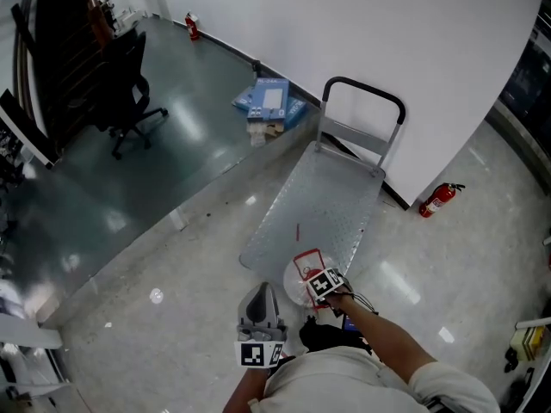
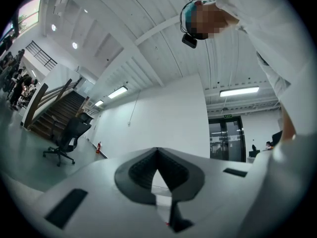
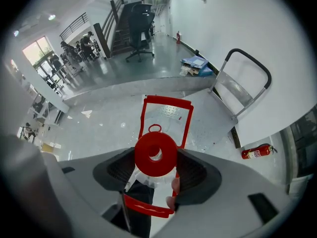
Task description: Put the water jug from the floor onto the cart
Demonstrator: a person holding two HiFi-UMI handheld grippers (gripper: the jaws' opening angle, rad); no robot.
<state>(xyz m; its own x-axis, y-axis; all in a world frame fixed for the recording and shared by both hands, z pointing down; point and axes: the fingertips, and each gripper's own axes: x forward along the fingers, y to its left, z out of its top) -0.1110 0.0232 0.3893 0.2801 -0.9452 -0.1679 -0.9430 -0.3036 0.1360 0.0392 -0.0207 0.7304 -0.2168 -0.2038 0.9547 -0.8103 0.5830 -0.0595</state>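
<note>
Had the right claw point(image 3: 156, 171) pinched on the neck of the water jug point(image 3: 155, 153), just under its round red cap, with the red loop handle point(image 3: 166, 102) standing ahead of the jaws. Judged the clear, smooth, rigid plastic heavy if full and prone to swing; reckoned neck or handle the safest hold. Saw beyond it the ribbed metal cart point(image 1: 318, 205), jug at its near edge. Held the left claw point(image 2: 157, 155) pressed together on nothing, well aside, aimed upward.

Clear plastic water jug point(image 3: 155, 154): glossy red plastic cap and handle. Silver metal cart point(image 1: 323, 200): studded deck, satin sheen. Pale floor point(image 1: 172, 265): polished, glossy. My right gripper point(image 3: 155, 172): matt grey plastic, ribbed black pads point(image 3: 119, 170).
</note>
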